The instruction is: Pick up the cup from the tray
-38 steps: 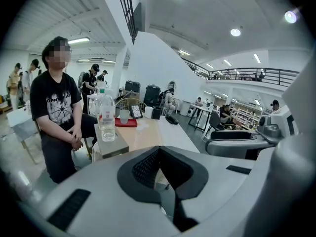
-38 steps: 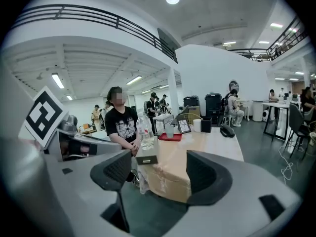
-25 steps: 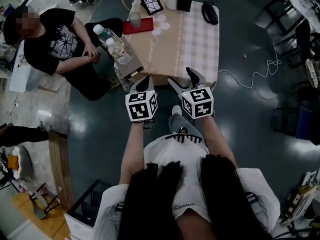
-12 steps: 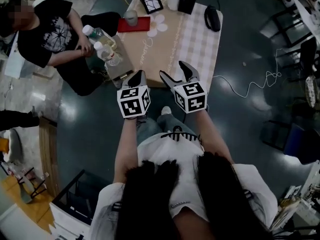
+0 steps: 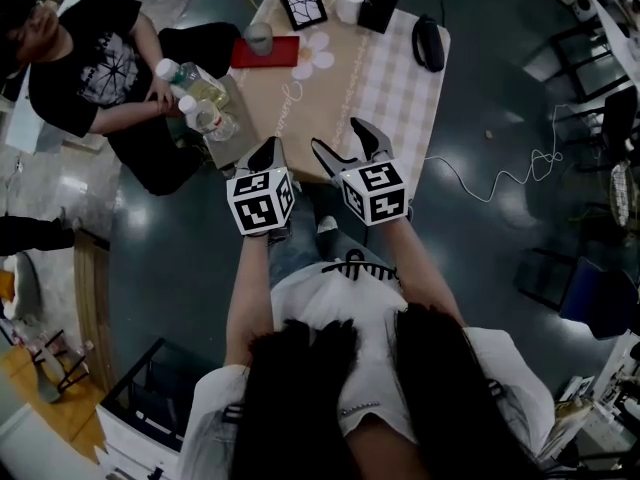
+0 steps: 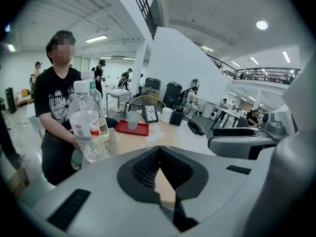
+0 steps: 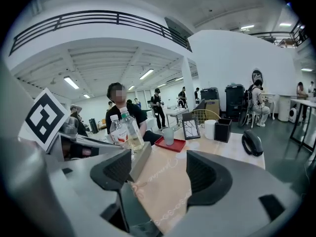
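The person holds both tools out in front, at the near edge of the worktop [image 5: 395,88]. They tip a little down, so both point at the things on it. The left tool [image 5: 267,154] has its jaws pressed together with nothing in them, so it looks like the spare one for now. The right tool [image 5: 348,148] has its jaws wide apart and empty, most likely so it can go around the cup later.

A bit further on, at the left edge, a seated person [image 5: 95,63] has a hand on two bottles [image 5: 192,83], maybe to keep them from tipping. They stand near the way to the cup, so a tool could bump them.

Far across the worktop, near its back left corner, lies the red tray [image 5: 282,51]. The cup [image 5: 259,38] stands upright on its left end, well apart from both tools. It is not grabbed yet, and it will take a long reach.

Behind the tray sit a picture frame [image 5: 300,4], a white pot [image 5: 348,0] and a black box [image 5: 376,8]
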`<state>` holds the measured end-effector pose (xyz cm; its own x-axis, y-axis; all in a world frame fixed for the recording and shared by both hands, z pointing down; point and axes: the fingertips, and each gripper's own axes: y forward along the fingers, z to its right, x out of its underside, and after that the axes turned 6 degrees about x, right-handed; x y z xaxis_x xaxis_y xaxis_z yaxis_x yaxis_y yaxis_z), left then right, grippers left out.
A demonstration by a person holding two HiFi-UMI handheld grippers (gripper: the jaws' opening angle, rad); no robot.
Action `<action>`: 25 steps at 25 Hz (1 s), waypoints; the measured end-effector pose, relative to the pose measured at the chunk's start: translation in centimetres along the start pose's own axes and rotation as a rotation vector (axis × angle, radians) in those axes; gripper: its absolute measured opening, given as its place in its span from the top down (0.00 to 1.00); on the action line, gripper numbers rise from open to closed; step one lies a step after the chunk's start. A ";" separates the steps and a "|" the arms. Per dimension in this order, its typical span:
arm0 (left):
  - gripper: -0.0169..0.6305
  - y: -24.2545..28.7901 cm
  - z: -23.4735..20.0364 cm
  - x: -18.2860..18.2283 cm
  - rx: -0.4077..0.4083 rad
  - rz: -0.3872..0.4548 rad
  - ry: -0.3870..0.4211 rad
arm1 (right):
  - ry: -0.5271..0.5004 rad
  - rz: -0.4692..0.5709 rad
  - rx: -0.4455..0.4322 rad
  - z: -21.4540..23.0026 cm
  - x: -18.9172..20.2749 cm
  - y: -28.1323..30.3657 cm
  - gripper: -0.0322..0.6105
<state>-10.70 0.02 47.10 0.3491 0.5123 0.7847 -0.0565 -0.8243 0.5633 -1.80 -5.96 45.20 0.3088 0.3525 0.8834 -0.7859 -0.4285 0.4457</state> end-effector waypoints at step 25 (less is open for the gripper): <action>0.97 11.3 -8.6 -4.3 -0.065 -0.100 -0.113 | -0.093 0.001 -0.076 1.4 -7.4 19.3 0.40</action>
<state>-20.90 -9.41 52.32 0.4585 0.5579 0.6917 -0.0748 -0.7513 0.6557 -18.50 -18.00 47.49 0.3536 0.2722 0.8949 -0.8234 -0.3635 0.4359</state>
